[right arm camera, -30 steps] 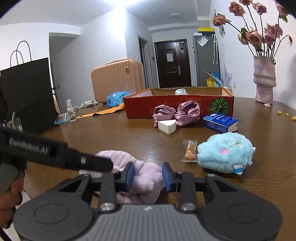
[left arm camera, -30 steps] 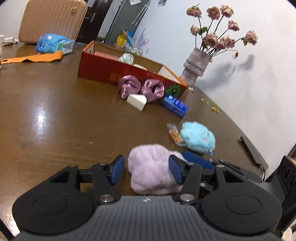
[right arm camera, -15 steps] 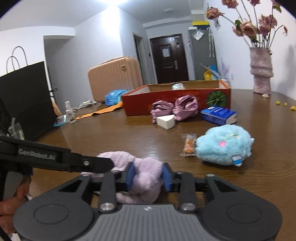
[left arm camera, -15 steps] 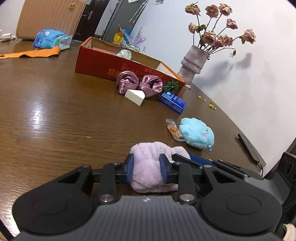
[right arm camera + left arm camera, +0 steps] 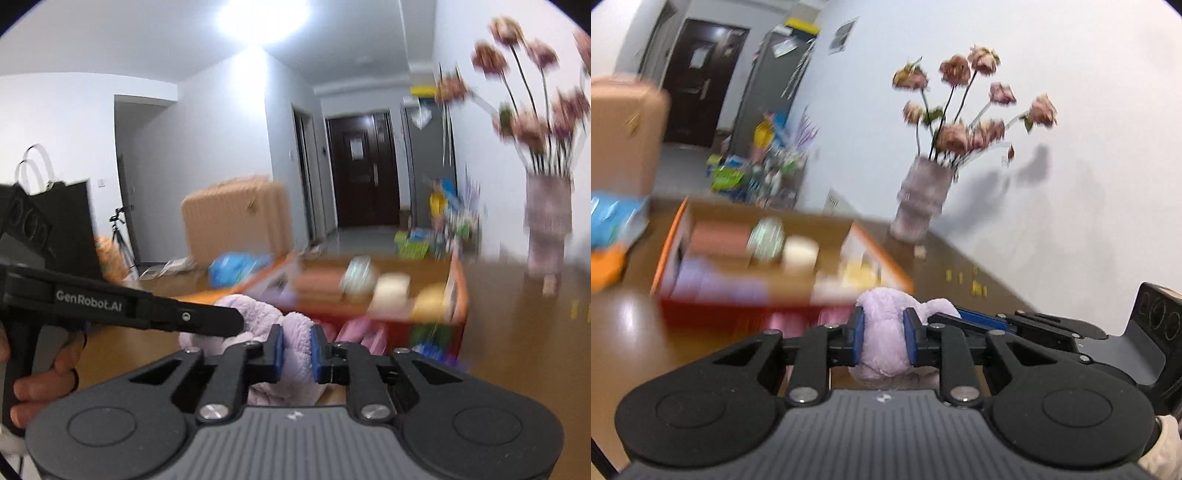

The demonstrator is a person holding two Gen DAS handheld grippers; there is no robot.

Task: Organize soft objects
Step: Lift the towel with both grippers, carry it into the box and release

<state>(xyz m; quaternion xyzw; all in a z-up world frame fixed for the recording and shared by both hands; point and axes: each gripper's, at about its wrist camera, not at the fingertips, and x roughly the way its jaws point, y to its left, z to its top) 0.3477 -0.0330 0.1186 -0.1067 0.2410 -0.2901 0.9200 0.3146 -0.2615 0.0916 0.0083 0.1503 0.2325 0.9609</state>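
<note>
Both tongs grip the same lilac plush. In the left wrist view, the left tongs (image 5: 883, 338) are clamped on the plush (image 5: 884, 343), their blue pads pressed into its sides at lower centre of the frame. The right tongs (image 5: 964, 316) come in from the right of that frame and meet the plush on its far side.

In the right wrist view, the right tongs (image 5: 296, 349) are closed on a fold of the plush (image 5: 295, 343) at lower centre, pads sunk into the pile. The left tongs (image 5: 229, 325) reach in from the left of the frame, tip against the plush, with a hand (image 5: 44, 384) on the handle at lower left.

The plush appears held above the bench (image 5: 517, 343), in front of the near wall of the red box (image 5: 713, 310). The box sits mid-frame, open-topped, with blurred items inside. A vase (image 5: 921, 195) of dried roses stands on the bench to the right of the box. A tan suitcase (image 5: 236, 218) stands behind the bench. Background detail is heavily blurred.
</note>
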